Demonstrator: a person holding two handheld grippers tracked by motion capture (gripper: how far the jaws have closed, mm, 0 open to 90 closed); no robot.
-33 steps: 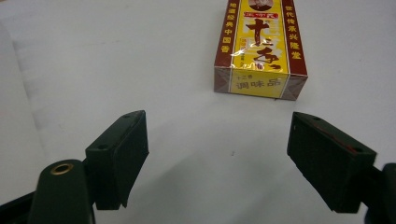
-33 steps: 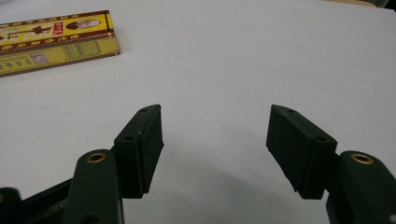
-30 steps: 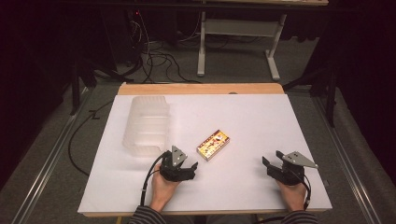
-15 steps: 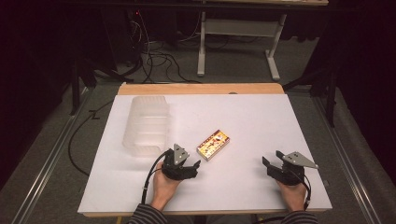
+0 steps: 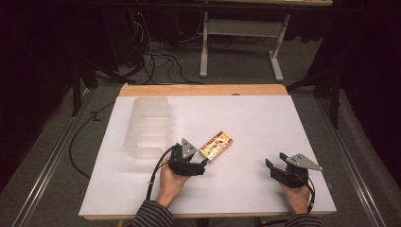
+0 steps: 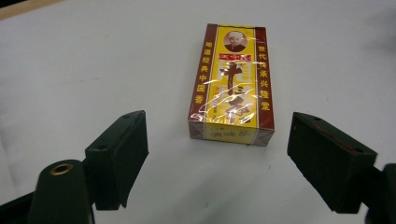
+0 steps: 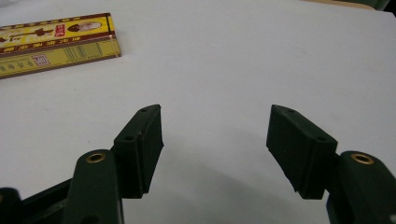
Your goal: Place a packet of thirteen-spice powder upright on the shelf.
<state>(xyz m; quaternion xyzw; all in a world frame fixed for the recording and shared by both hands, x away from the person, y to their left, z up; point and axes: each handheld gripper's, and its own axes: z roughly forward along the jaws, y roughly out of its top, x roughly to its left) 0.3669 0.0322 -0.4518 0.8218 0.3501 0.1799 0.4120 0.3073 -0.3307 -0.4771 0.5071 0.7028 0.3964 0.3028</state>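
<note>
A clear ribbed plastic container (image 5: 147, 125) lies left of the yellow-and-maroon cardboard box (image 6: 232, 84) on the white counter (image 5: 255, 123). Left claw (image 6: 219, 154) spread wide, apparently not touching the box; right claw (image 7: 215, 140) wide, empty.

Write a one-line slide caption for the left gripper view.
Left gripper, jaws open, lined up just short of a yellow-and-maroon cellophane-wrapped box lying flat on the white table.

My right gripper (image 7: 215, 140) hovers over the white table (image 7: 261, 60), jaws spread wide. A yellow box (image 7: 53, 42) lies far left.
</note>
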